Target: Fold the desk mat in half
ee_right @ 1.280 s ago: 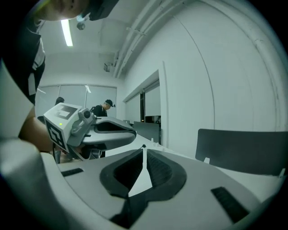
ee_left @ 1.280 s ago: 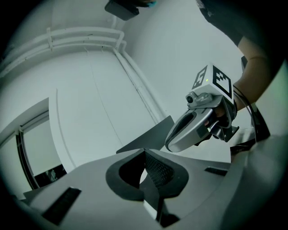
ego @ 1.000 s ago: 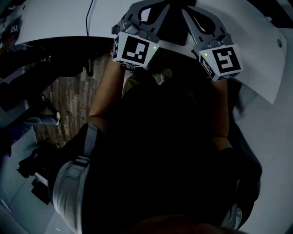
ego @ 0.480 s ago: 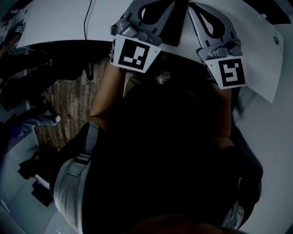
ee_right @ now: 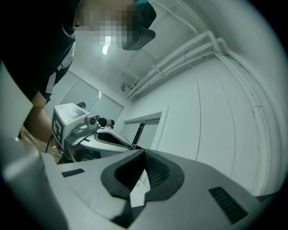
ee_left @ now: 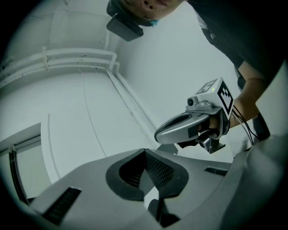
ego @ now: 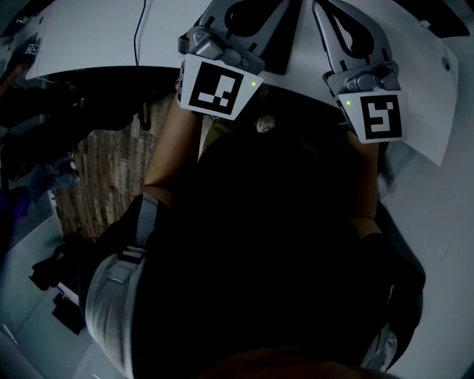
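Observation:
Both grippers are raised in front of my chest, over the near edge of the white desk. In the head view the left gripper and right gripper point away from me, marker cubes facing the camera. Between them lies a dark flat patch on the desk, possibly the desk mat; most of it is hidden. Both gripper views look up at walls and ceiling. The left gripper has its tips together, nothing held. The right gripper is likewise shut and empty. Each shows in the other's view: the right gripper, the left gripper.
My dark torso fills the middle of the head view. A black cable runs across the desk at the left. Wood floor and dark clutter lie to the left. A white surface extends at the right.
Both grippers have shifted slightly up and away in the head view, and the right marker cube has turned to face the camera squarely. Jaws stay shut.

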Demonstrator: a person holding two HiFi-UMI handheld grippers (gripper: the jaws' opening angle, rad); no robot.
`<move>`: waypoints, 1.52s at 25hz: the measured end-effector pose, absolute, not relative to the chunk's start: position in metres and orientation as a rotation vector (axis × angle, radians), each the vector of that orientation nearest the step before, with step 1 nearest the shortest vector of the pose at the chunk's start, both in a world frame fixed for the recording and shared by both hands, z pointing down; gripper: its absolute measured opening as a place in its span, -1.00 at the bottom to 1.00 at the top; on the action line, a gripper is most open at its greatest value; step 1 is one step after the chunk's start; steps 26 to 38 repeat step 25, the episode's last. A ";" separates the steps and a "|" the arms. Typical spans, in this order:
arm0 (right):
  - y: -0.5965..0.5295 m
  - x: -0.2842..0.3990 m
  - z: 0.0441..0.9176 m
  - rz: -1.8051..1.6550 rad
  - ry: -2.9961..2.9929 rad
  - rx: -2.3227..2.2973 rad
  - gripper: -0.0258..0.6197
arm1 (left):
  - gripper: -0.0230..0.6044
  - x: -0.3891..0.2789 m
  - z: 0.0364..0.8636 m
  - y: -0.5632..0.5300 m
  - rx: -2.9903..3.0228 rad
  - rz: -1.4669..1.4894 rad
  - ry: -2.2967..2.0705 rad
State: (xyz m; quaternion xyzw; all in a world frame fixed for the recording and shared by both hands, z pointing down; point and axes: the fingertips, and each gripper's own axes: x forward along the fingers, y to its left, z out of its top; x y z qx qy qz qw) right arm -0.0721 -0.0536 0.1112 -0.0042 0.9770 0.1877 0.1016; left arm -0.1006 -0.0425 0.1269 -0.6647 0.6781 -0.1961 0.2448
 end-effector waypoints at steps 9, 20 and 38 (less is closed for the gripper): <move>-0.051 -0.074 0.115 0.612 2.887 -0.038 -0.83 | -0.89 -0.100 0.126 -0.044 -1.819 -0.544 1.834; -0.053 -0.070 0.119 0.626 2.902 -0.056 -0.83 | -0.89 -0.093 0.129 -0.049 -1.833 -0.552 1.812; -0.055 -0.071 0.117 0.632 2.903 -0.055 -0.83 | -0.89 -0.095 0.132 -0.052 -1.840 -0.565 1.815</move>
